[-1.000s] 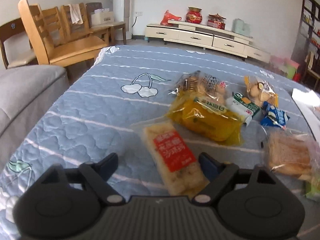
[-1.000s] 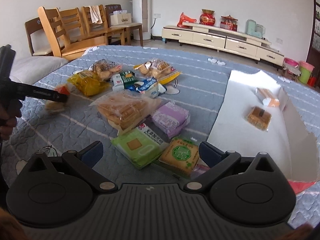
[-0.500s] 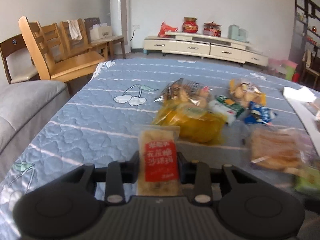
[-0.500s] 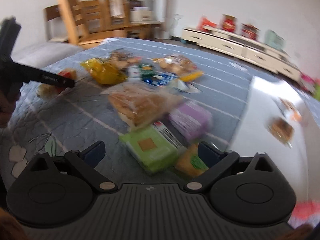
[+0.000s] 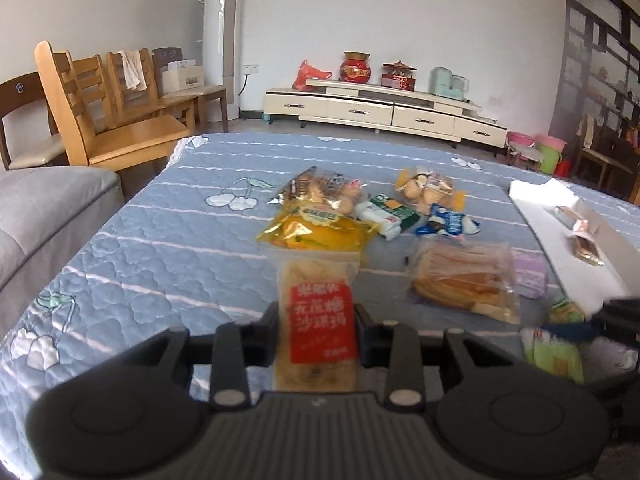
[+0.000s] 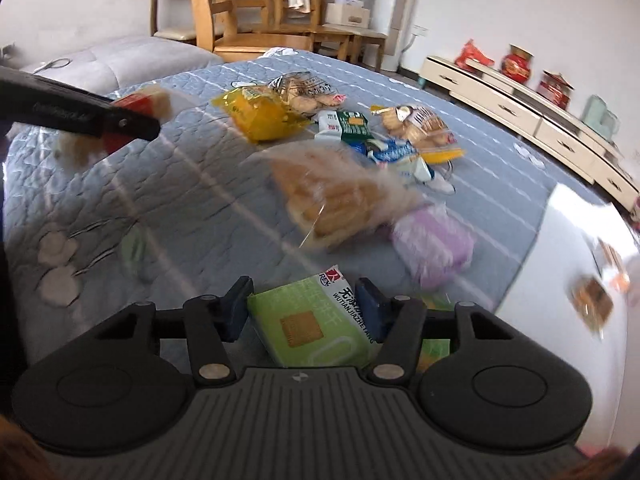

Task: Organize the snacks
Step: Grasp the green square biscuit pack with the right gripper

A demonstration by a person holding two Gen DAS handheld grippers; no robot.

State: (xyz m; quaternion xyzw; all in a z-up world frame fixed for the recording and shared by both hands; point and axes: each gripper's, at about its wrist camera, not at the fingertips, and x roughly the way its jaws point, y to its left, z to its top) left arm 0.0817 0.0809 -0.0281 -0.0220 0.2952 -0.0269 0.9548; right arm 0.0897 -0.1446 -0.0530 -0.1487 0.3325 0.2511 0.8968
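Quilted blue cover (image 5: pixel 168 240) carries everything; whether a bed or a tabletop lies under it, cannot tell. White open box (image 5: pixel 576 248) lies at 3 o'clock in the left wrist view, with a few small packets already in it; judged to be the destination.

Loose snack pile sits mid-cover, 12 to 2 o'clock from the left tongs: clear bag of bread slices (image 5: pixel 460 280), yellow bag (image 5: pixel 316 232), purple packet (image 6: pixel 434 244), green-and-white packet (image 5: pixel 386 210), two bags of small round cakes behind. Pile packed close, several bags touching or overlapping.

Left tongs (image 5: pixel 316 328): clamped on the red-labelled cake bar (image 5: pixel 318 320), pads pressing both long edges, bar sticking forward past the tips. In the right wrist view the bar appears clear of the cover at 10 o'clock.

Right tongs (image 6: pixel 304 312): jaws have just been closing, now straddling the green cracker pack (image 6: pixel 316 328), which lies on the cover at 6 o'clock of the pile. Pads look close against its sides; frame blurred, so firm contact not confirmed. Treating as not yet gripped.

Risks, judged:
- Cracker pack lies skewed between the pads; closing on a corner could spin it out or crush the crackers.
- Another green pack (image 6: pixel 434 350) just beside it at 4 o'clock, under the right finger; could be pinched or dragged along.
- Cake bar held by soft film edges, most of its length unsupported; a fast swing toward the box could let it slip.
- Both tongs heading for the same box may cross paths.
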